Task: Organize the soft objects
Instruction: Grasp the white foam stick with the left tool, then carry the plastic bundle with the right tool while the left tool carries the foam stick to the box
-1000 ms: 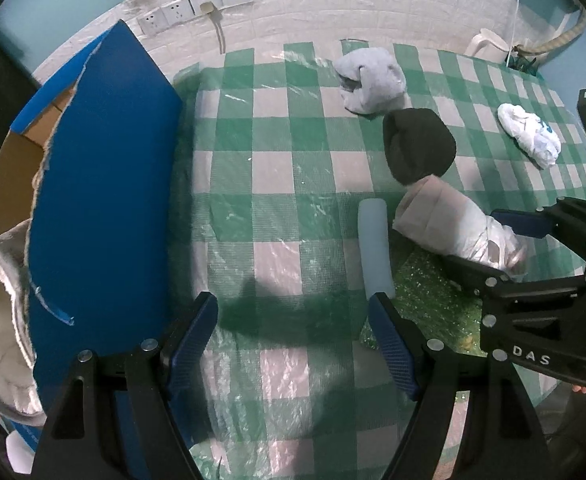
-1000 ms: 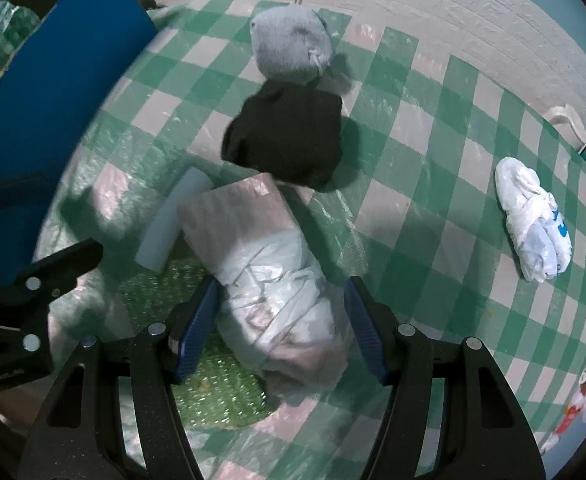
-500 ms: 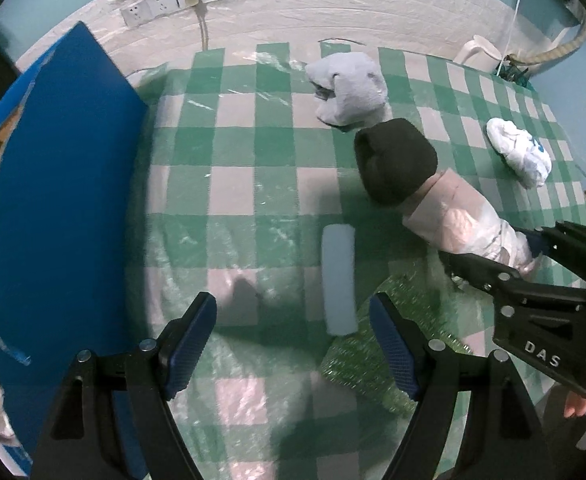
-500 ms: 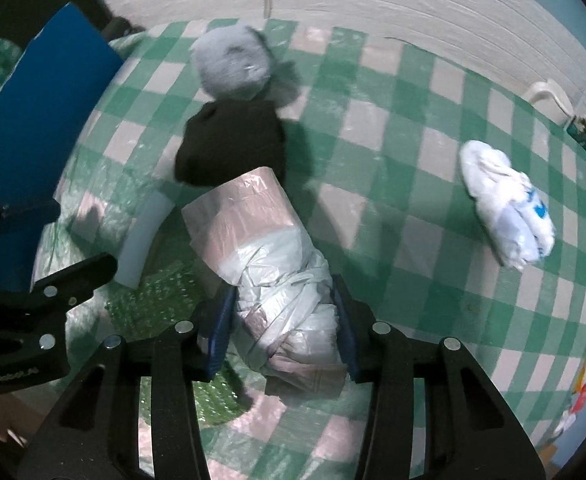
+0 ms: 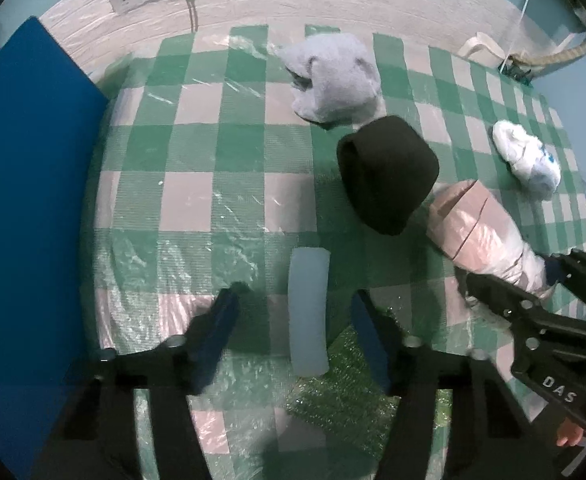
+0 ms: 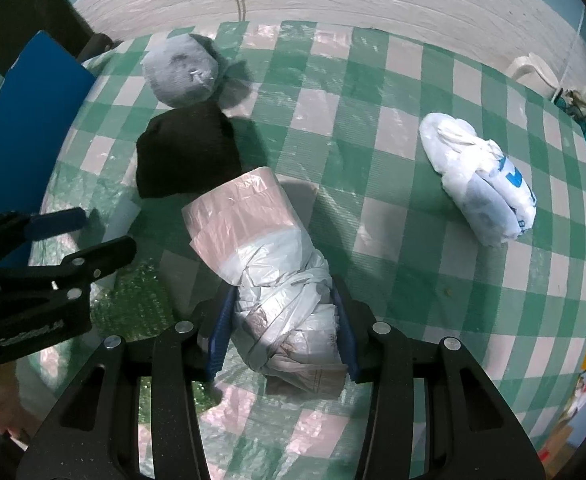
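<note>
A pale foam strip [image 5: 308,304] lies on the green checked tablecloth [image 5: 197,152]. My left gripper [image 5: 293,325] points down over it with one blue finger on each side. Its jaws are closing, and a gap still shows on both sides of the strip. My right gripper [image 6: 284,330] is shut on a pink and white plastic bag bundle [image 6: 261,240], pads pressed into its white end. In the left wrist view that bundle [image 5: 481,228] lies at the right, with the right gripper [image 5: 509,280] on it.
A black soft bundle [image 5: 389,172] touches the bag bundle, and a grey one [image 5: 329,76] lies behind it. A white bag with blue print [image 6: 477,184] lies at the right. Green bubble wrap [image 5: 333,384] lies under the strip's near end. A blue box flap [image 5: 25,200] stands at the left.
My left gripper moved right and down until the foam strip lay between its fingers, and its jaws have narrowed. My right gripper closed on the bag bundle and still holds it.
</note>
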`<state>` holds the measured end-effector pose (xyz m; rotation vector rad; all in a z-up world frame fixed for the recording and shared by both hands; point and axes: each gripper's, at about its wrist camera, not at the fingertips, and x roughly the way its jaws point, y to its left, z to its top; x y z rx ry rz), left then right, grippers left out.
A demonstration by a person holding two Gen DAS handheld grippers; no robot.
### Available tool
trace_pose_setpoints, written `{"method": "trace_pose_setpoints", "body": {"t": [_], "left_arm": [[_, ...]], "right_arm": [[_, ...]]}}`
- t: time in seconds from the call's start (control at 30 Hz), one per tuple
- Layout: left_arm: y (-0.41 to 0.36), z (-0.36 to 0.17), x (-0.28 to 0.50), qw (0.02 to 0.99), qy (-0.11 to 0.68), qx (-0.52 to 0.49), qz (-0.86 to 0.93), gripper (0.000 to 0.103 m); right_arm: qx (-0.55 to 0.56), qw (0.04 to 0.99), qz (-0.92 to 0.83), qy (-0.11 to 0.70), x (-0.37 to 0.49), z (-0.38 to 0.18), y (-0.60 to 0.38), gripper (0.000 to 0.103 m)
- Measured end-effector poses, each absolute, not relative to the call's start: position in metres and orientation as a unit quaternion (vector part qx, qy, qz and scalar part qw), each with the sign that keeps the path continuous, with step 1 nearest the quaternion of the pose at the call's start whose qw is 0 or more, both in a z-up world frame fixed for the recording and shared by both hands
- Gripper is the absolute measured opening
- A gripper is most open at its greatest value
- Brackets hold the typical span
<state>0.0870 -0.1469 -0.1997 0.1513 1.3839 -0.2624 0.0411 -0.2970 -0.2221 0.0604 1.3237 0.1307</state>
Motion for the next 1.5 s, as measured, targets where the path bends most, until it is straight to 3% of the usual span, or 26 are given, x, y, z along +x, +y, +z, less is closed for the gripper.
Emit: {"method": "trace_pose_setpoints", "body": {"t": [0.1, 0.23, 0.63, 1.5], "left_arm": [[-0.153, -0.201, 0.083, 0.763, 0.629, 0.09, -0.118, 0.045], [-0.162, -0.202, 0.08, 0.767, 0.621, 0.116, -0.113, 0.014], [-0.163, -0.196, 0.067, 0.773, 0.611, 0.127, -0.116, 0.013], [-0.137, -0.128, 0.029, 0.818, 0.55, 0.137, -0.098, 0.013]], "right_arm": [[0.031, 0.787, 0.062, 0.613, 0.037, -0.219, -0.295, 0.045], [0.032, 0.788, 0.062, 0.612, 0.036, -0.218, -0.298, 0.045], [0.029, 0.798, 0.062, 0.599, 0.037, -0.19, -0.282, 0.045], [0.028, 0.826, 0.07, 0.558, 0.026, -0.141, -0.265, 0.045]]}}
